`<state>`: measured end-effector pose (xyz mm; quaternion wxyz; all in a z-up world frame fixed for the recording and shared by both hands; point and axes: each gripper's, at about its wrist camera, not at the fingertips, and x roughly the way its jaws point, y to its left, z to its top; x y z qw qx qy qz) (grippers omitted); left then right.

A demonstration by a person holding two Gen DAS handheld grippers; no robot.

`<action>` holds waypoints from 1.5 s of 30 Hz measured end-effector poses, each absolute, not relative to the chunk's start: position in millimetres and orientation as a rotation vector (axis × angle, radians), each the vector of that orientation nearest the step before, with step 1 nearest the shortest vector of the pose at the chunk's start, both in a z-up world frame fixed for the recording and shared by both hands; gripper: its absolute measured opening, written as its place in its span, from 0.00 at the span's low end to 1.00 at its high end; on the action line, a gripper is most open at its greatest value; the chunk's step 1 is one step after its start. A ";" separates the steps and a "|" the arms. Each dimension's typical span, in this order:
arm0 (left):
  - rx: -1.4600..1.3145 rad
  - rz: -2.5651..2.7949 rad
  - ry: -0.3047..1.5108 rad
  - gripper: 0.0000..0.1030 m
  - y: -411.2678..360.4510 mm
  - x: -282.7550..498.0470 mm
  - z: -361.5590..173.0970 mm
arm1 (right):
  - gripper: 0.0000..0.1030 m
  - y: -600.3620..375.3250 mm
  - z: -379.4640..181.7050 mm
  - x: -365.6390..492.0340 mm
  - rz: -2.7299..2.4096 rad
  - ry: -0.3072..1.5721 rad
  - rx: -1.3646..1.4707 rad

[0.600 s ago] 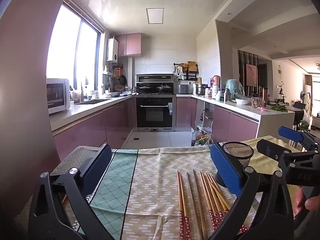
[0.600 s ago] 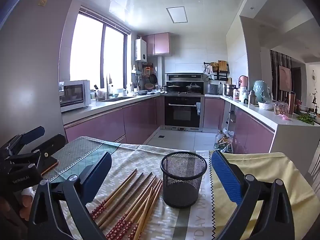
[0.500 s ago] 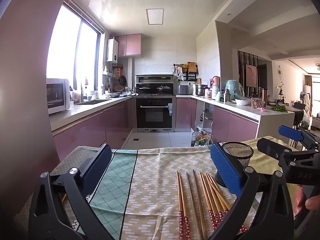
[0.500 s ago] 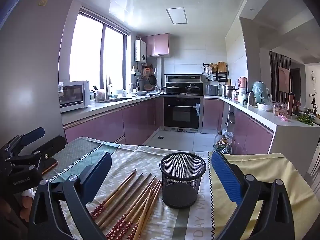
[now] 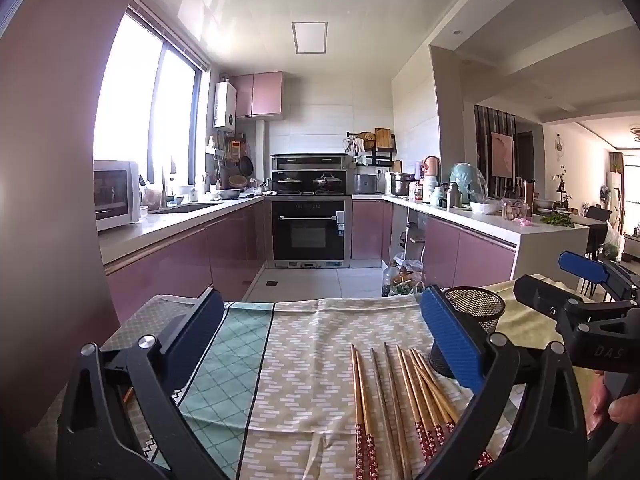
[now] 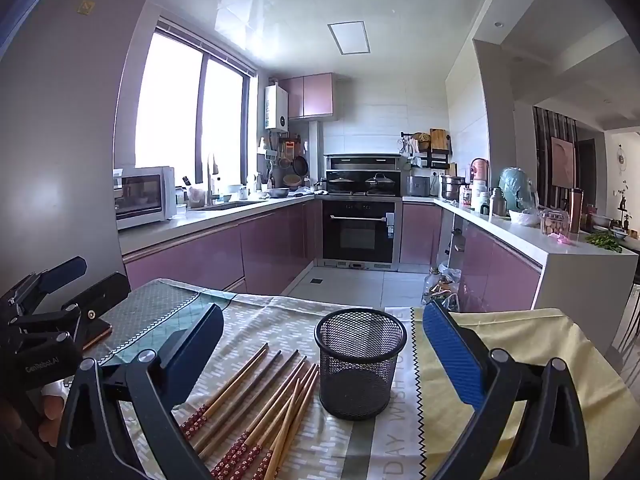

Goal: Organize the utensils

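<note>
wooden chopsticks (image 6: 256, 404) all lie loose mid-table beside the empty mesh holder (image 6: 360, 364); nothing sorted yet, left gripper (image 5: 320, 344) and right gripper (image 6: 320, 352) both spread, empty.

Patterned tablecloth (image 5: 312, 344); beyond, black oven (image 6: 358, 232); white microwave (image 6: 142, 196) on left counter

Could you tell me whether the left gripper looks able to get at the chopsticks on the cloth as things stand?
Probably yes. The left gripper is open and empty, and the chopsticks lie loose on the cloth just ahead of it. The mesh cup stands beside them; only the closest chopsticks might be awkward.
</note>
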<state>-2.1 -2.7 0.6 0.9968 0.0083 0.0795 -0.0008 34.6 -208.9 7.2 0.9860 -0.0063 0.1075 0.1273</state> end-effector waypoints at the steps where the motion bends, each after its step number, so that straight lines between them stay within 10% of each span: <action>1: 0.016 -0.001 0.158 0.95 -2.7 -1.9 0.5 | 0.94 -208.1 6.1 35.5 0.257 0.217 -0.013; 45: 0.017 -0.001 0.145 0.94 -2.8 -2.7 2.1 | 0.94 -205.6 0.1 37.7 0.245 0.215 0.003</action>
